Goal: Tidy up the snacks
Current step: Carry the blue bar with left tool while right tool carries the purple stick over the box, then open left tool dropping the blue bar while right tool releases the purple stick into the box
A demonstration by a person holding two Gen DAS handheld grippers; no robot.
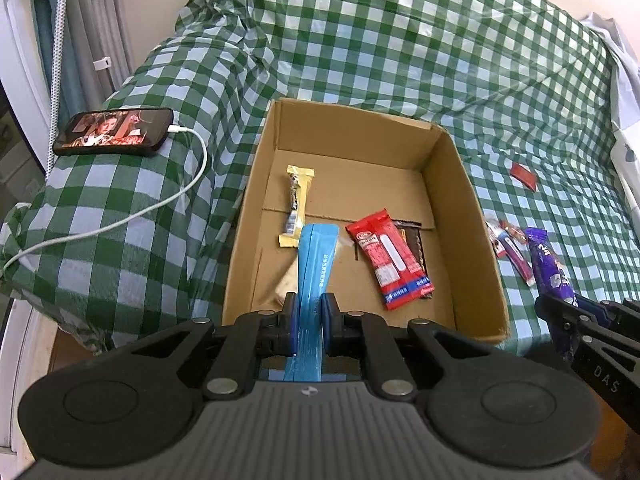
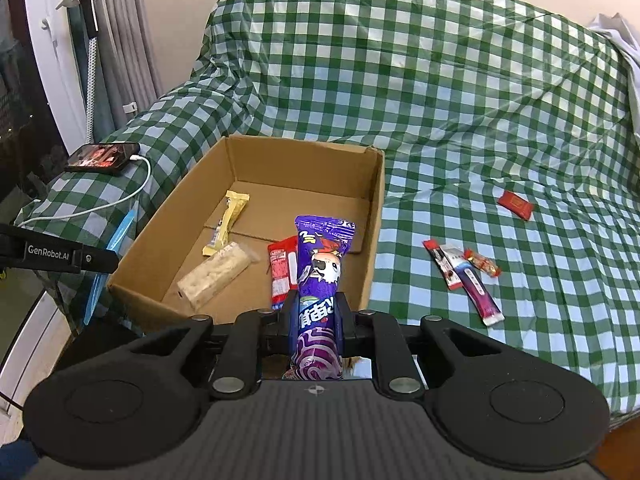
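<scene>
My left gripper [image 1: 308, 320] is shut on a blue packet [image 1: 316, 264], which stands edge-on over the near part of an open cardboard box [image 1: 460, 200]. In the box lie a yellow bar [image 1: 298, 204], a red packet [image 1: 384, 260] on top of a dark brown one [image 1: 416, 240], and a pale bar [image 2: 216, 276]. My right gripper [image 2: 316, 316] is shut on a purple packet [image 2: 320, 280], held at the box's near right corner. Each gripper shows in the other's view: the right gripper [image 1: 574, 306] and the left gripper [image 2: 108, 260].
The box sits on a green-checked cloth [image 2: 480, 100] over a sofa. Several small snack sticks [image 2: 460, 272] and a red sachet [image 2: 516, 205] lie on the cloth right of the box. A phone [image 1: 114, 132] with a white cable rests on the left armrest.
</scene>
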